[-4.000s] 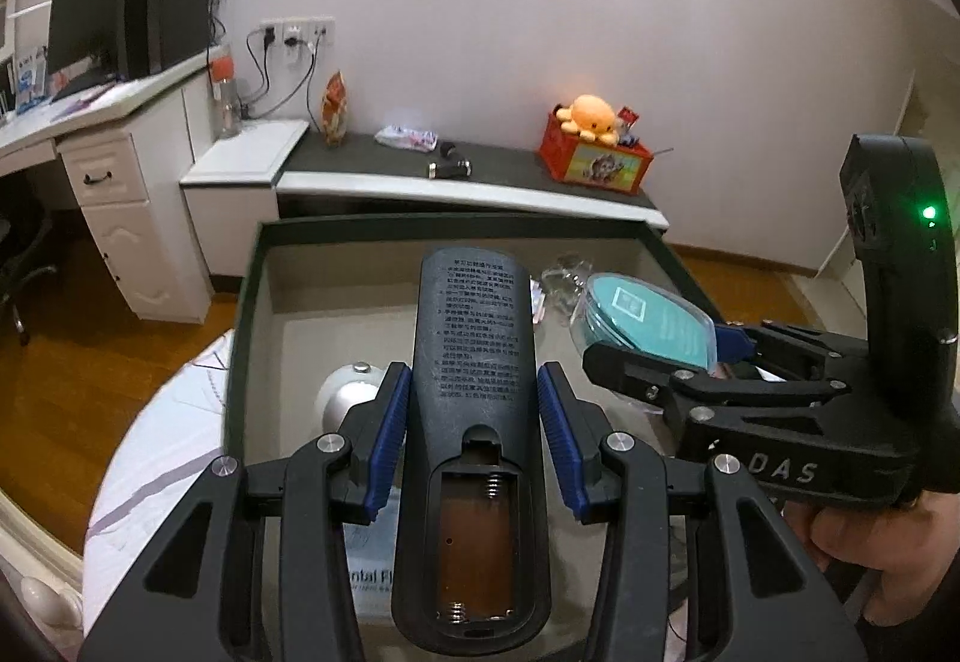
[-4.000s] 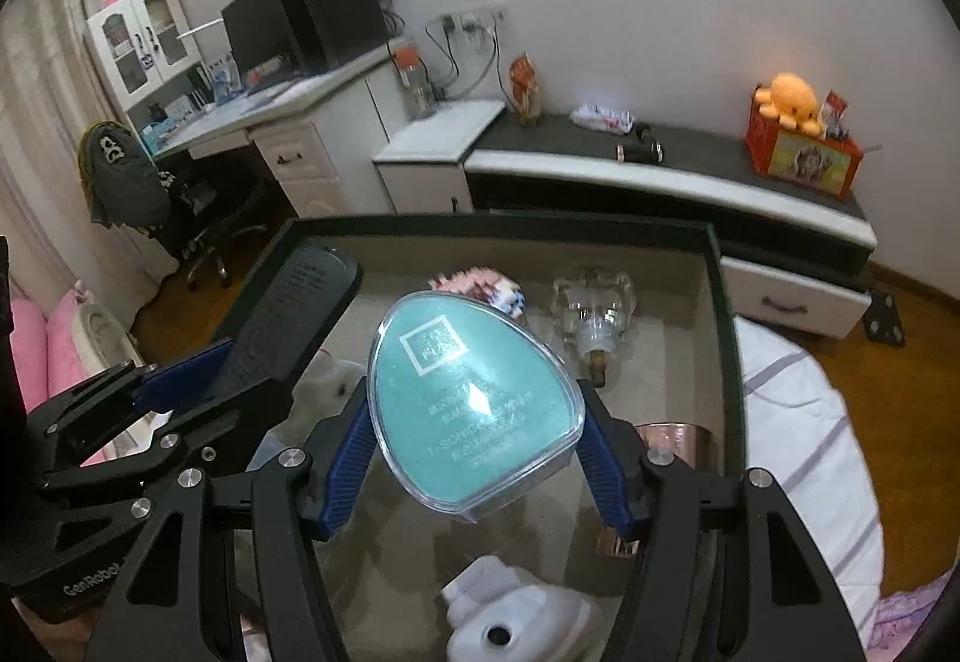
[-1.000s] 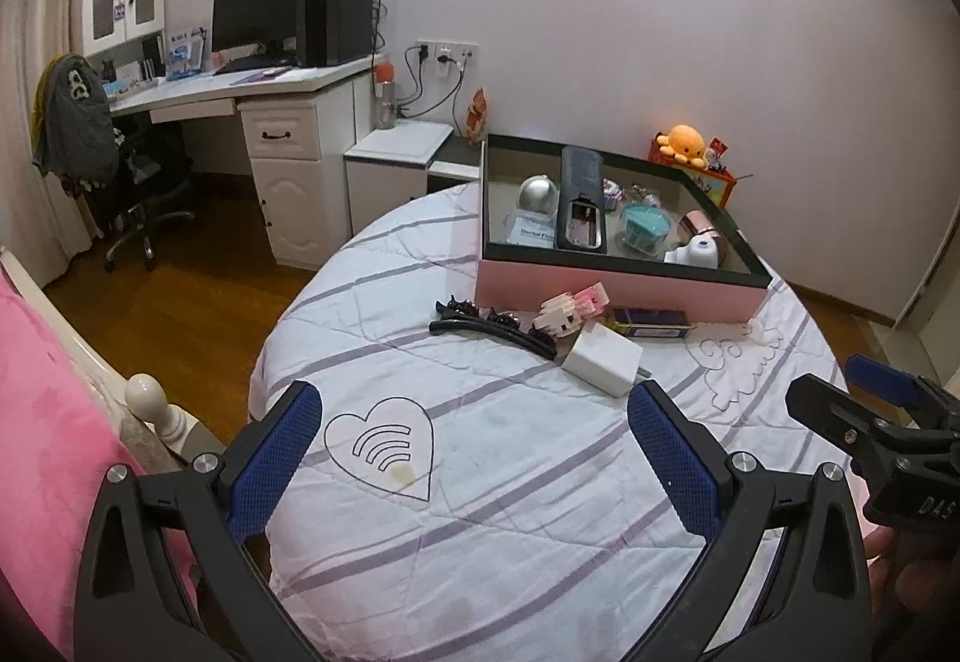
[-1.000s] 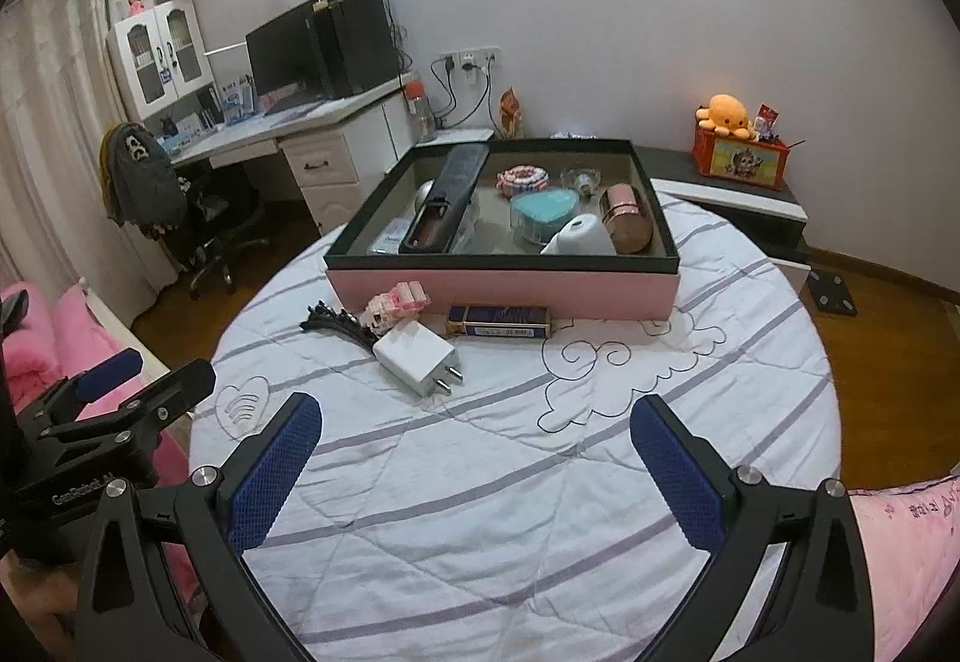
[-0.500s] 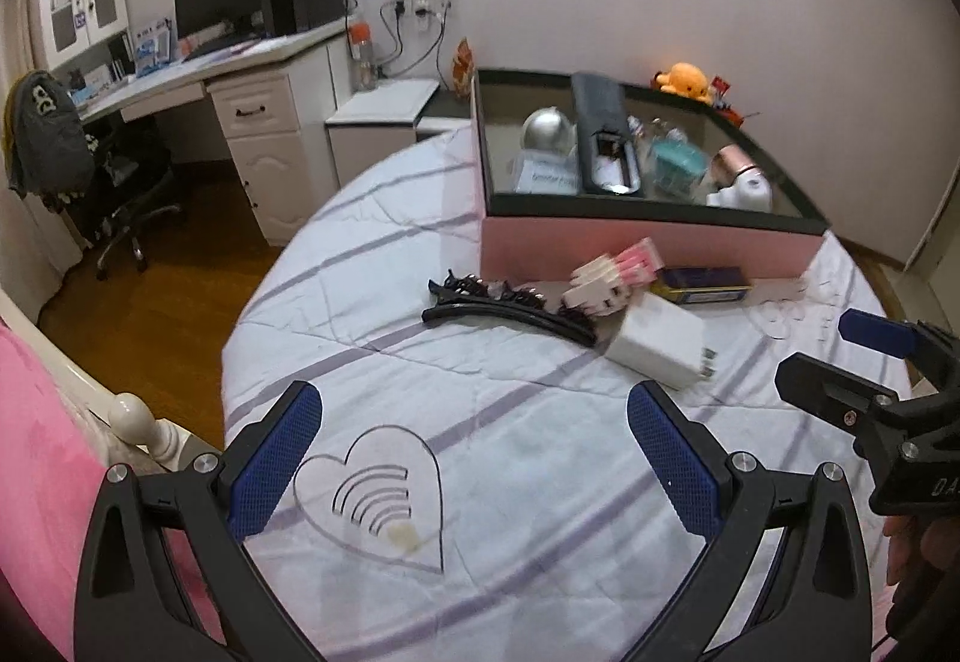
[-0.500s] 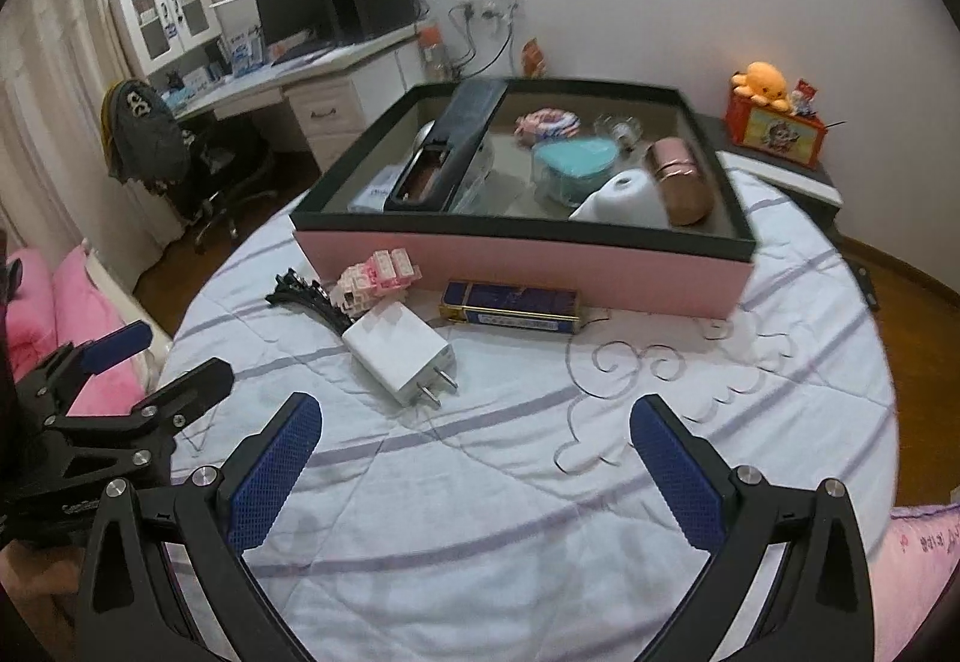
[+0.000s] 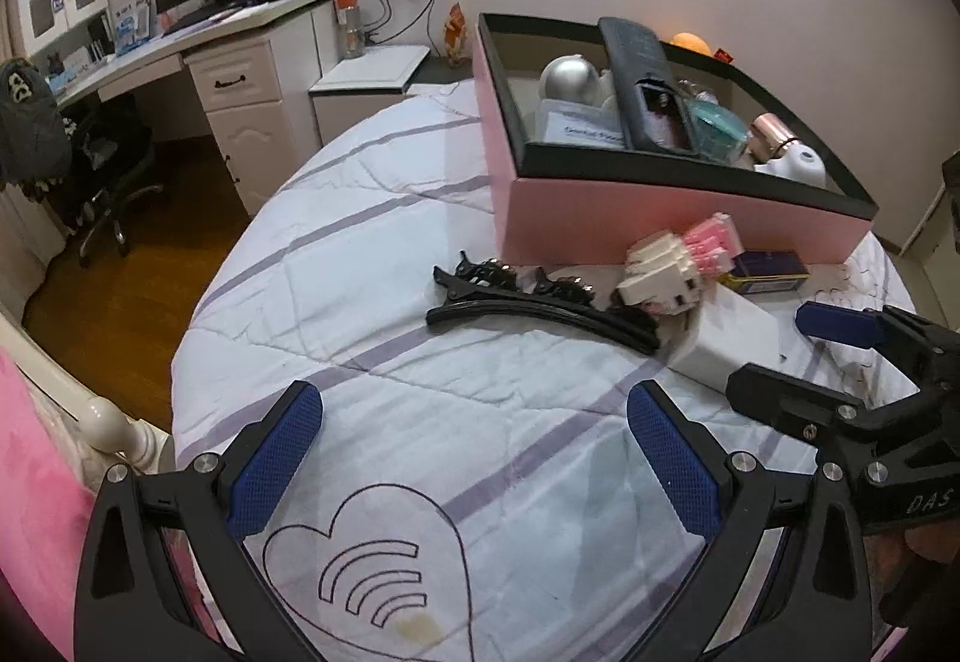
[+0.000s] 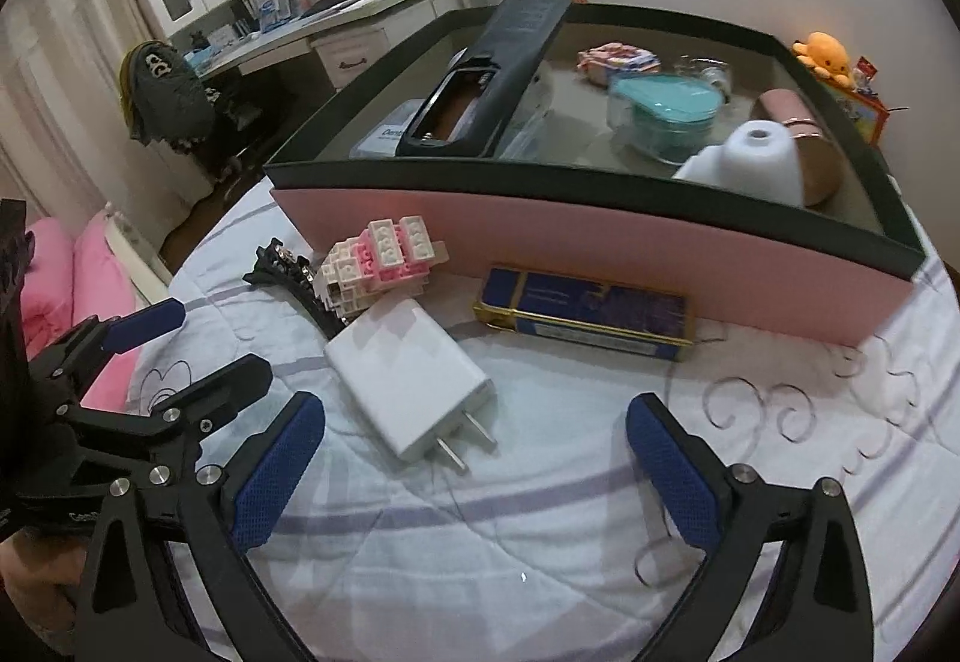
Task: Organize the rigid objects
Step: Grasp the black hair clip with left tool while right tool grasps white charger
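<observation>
A pink box [image 8: 600, 248] with a dark rim stands on the round quilted table. In it lie a black remote [image 8: 498, 62], a teal container [image 8: 666, 113], a white object [image 8: 750, 164] and a copper cup [image 8: 804, 134]. In front of the box lie a white charger [image 8: 414, 380], a pink-and-white brick model [image 8: 378, 266], a blue tin [image 8: 588, 311] and black hair clips [image 7: 540, 305]. My left gripper [image 7: 474, 452] is open and empty, short of the hair clips. My right gripper [image 8: 474, 458] is open and empty, just short of the charger.
The box [image 7: 660, 206] holds a silver ball [image 7: 567, 83] and a floss pack [image 7: 576, 128] too. A white desk [image 7: 240, 74] and an office chair [image 7: 102, 164] stand beyond the table's left edge. A pink bed edge [image 8: 60, 266] lies at the left.
Both grippers let go of the remote and the teal container, which now lie in the box, drew back open, and have since moved closer to the loose objects in front of the box.
</observation>
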A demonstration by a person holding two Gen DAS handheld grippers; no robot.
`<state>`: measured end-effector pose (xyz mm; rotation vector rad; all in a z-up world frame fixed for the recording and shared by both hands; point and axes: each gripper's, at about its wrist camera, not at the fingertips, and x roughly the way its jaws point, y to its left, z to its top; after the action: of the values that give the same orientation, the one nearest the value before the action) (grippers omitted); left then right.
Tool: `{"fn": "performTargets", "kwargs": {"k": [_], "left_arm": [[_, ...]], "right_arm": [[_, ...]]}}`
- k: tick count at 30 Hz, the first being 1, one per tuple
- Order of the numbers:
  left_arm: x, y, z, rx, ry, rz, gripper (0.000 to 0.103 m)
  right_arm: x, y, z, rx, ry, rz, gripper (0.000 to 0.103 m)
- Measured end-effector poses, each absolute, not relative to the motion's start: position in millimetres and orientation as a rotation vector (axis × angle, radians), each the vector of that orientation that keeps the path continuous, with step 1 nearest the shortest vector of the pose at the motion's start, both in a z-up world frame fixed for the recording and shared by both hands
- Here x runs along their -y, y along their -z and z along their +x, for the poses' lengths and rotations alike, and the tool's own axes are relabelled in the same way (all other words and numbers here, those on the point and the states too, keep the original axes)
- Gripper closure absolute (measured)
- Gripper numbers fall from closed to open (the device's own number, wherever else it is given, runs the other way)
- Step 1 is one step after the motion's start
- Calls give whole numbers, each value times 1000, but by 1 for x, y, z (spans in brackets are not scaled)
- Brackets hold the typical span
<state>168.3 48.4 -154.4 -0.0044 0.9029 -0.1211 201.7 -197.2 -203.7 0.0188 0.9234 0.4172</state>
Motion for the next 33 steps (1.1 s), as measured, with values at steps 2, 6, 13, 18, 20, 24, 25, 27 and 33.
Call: {"fn": "performTargets", "kwargs": {"k": [2, 6, 13, 18, 20, 24, 25, 27, 33], "left_arm": [[-49, 157, 171, -909, 120, -6, 0], [-50, 159, 174, -912, 120, -9, 0], [-50, 162, 177, -924, 105, 3, 0], [-45, 160, 177, -918, 142, -1, 0], [-40, 159, 176, -915, 157, 8, 0], [-30, 158, 176, -911, 192, 25, 0], [-27, 158, 177, -912, 197, 28, 0], [-21, 159, 181, -918, 209, 33, 0], [-8, 164, 204, -936, 185, 44, 0]], "right_arm": [[196, 205, 205, -923, -430, 13, 7], [194, 207, 209, -915, -466, 5, 12], [180, 206, 213, -904, -572, -41, 35], [178, 205, 210, -891, -583, -116, 52], [183, 203, 208, -887, -564, -93, 56], [197, 201, 197, -879, -534, -44, 57], [199, 200, 195, -880, -529, -40, 58], [209, 201, 193, -885, -518, -22, 59], [216, 202, 195, -885, -505, 10, 59]]}}
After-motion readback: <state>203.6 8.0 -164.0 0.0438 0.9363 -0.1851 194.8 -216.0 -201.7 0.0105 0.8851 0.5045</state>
